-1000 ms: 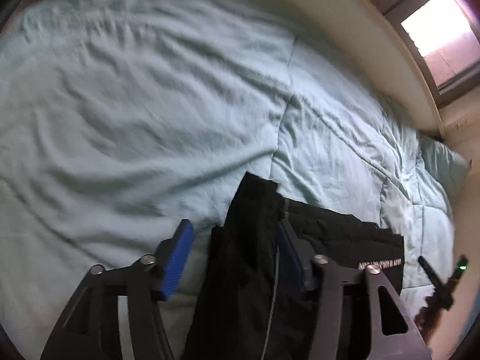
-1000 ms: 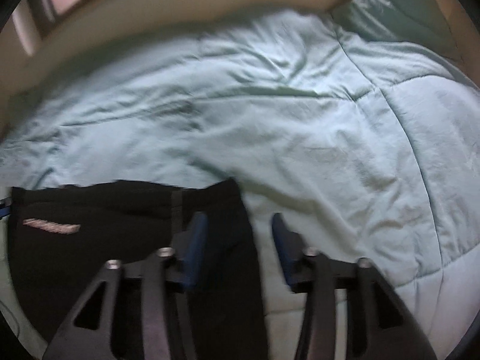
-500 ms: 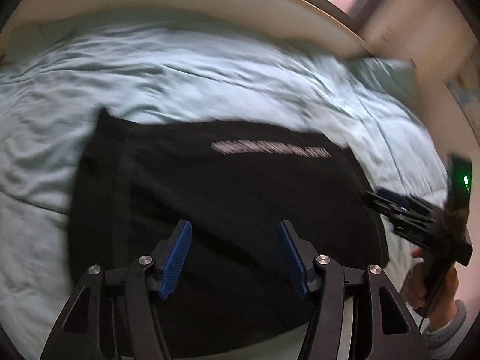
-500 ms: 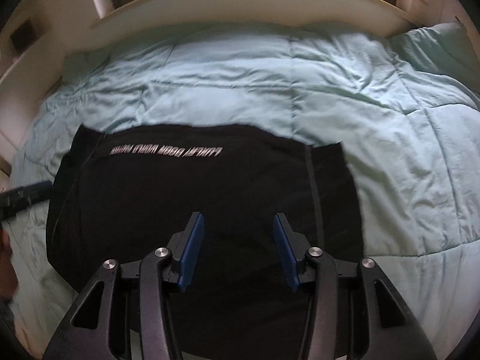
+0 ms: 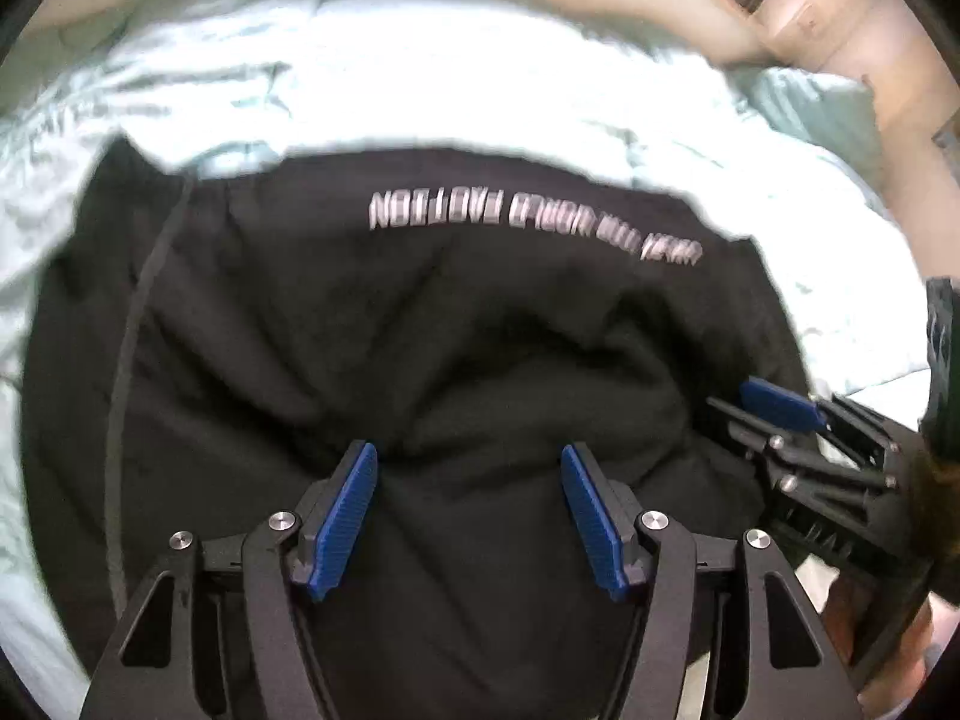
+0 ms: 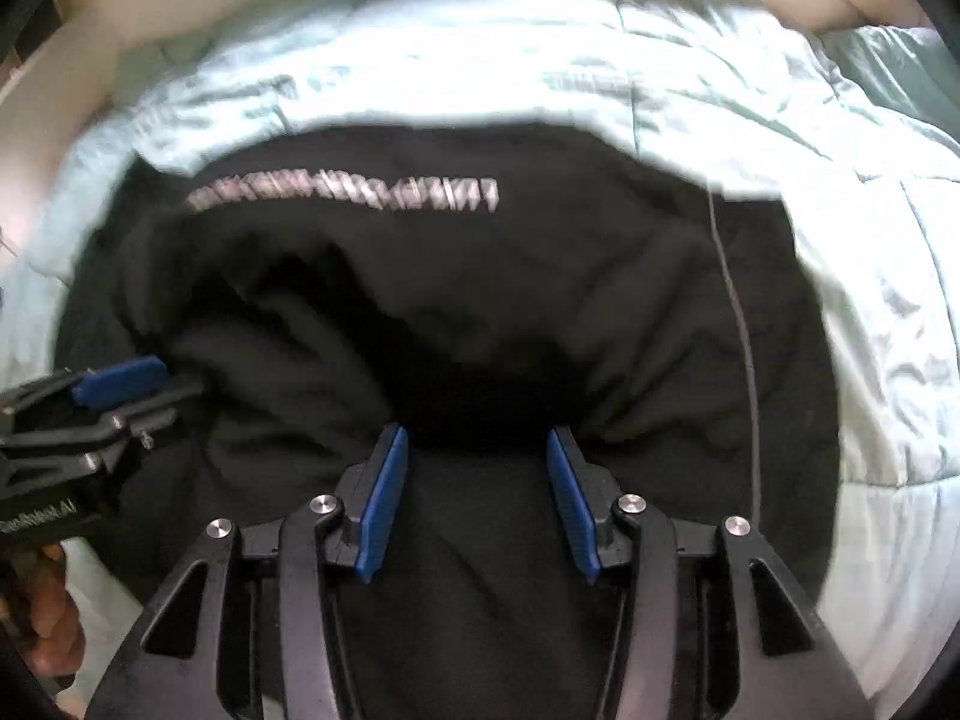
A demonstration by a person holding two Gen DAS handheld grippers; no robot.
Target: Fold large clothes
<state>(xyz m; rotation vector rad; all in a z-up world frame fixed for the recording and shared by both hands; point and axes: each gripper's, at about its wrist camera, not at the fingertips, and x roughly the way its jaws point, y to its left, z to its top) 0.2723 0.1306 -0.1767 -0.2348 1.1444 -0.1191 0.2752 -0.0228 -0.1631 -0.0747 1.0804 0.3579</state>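
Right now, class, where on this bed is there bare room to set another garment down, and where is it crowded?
Free: the quilt between the black garment and the far edge of the bed, and the strip to its right toward the pillow. Crowded: the near middle, where the left gripper and right gripper hang over bunched cloth.

Your left gripper (image 5: pixel 468 468) tilts steeply down, its blue pads (image 5: pixel 342 519) apart with nothing pinched between them; its jaws have just been opening. Your right gripper (image 6: pixel 474 450) tilts down the same way beside it, pads (image 6: pixel 573 501) apart at a narrower gap. Your hands (image 6: pixel 51 630) hold the handles.
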